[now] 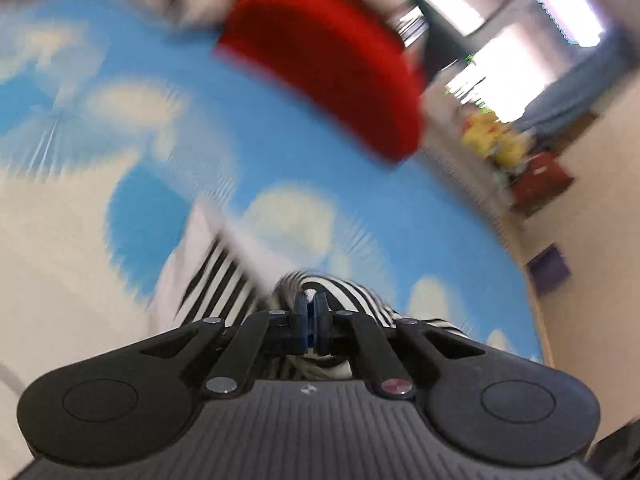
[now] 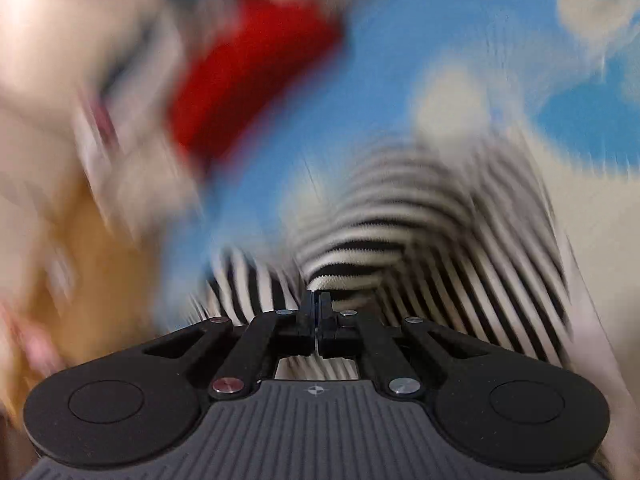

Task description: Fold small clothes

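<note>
Left gripper (image 1: 310,312) nearest the lens: black fingers (image 1: 301,320) drawn together, pinching a bunched fold of the black-and-white striped knit garment (image 1: 224,280). Right gripper (image 2: 319,312) likewise, fingers (image 2: 308,316) together and clamped on an edge of the same striped garment (image 2: 400,220). The garment lies on the blue cloth with white cloud print (image 1: 280,152), its bulk just beyond both grippers; both views heavily motion-blurred. A red folded fabric piece (image 1: 324,60) sits farther out on the cloud cloth, well apart from the striped garment.

Risks, as judged from here:
- Both pinches look shallow, on edge fabric only; a quick lift could slip the knit out of one gripper and leave the fold lopsided.
- The left pinch is on a bunch, so it may hold several layers and the fold would come out crumpled.
- If the pinch caught the cloud cloth underneath, it would drag; can't tell through the blur.
- A wide swing toward the red piece could disturb it.
</note>
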The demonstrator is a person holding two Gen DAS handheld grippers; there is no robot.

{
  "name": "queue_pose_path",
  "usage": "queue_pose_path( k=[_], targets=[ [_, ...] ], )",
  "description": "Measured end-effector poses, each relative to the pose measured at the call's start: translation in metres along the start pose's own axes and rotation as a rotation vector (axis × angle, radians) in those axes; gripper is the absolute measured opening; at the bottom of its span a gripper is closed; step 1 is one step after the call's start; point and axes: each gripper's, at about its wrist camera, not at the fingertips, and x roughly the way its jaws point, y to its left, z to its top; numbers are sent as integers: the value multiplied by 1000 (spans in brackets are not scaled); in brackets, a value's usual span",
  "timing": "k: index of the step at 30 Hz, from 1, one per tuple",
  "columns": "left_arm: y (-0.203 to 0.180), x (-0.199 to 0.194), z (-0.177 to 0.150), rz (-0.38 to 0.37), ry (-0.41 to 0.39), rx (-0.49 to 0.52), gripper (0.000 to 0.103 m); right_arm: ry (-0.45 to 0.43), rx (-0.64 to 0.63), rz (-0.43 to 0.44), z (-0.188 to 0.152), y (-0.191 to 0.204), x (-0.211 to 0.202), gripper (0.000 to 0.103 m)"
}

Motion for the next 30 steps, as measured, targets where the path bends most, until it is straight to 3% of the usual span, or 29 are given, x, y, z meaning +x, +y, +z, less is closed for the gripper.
queue_pose_path(
  k=[2,3,4,5,6,8,10,14,15,17,19,20,21,27,30],
  targets=[
    [19,30,-8,130,255,-12,15,70,-60,-161,-12,-3,17,5],
    [28,38,-14,187,327,-23,19,53,-76,-230,-12,-3,18,6],
    [40,37,-18,195,322,-73,25,16,-62,-245,-10,-4,14,7],
    [47,35,-18,179,304,-128,28,-26,-17,-222,-5,-8,7,18],
    [48,33,-16,162,294,-151,29,-63,22,-196,-1,-11,1,36],
    [44,26,-11,128,253,-155,51,-151,79,-176,7,-13,-10,52],
    [37,26,-8,118,241,-156,61,-195,89,-183,14,-12,-7,52],
    [30,35,-14,153,249,-172,55,-213,171,-198,26,-22,14,52],
    [30,38,-15,164,248,-169,51,-210,189,-197,28,-24,19,51],
    [31,38,-16,177,239,-162,31,-207,204,-207,28,-25,27,48],
    [26,39,-17,178,227,-150,17,-214,193,-211,27,-21,33,30],
    [24,38,-16,177,215,-138,6,-224,185,-206,27,-18,34,11],
    [22,38,-16,176,200,-120,4,-235,174,-199,26,-15,34,2],
    [7,16,-4,168,79,-9,1,-348,240,-134,22,-12,8,0],
    [15,23,-4,228,134,0,1,-265,322,-233,23,-31,12,0]
  ],
)
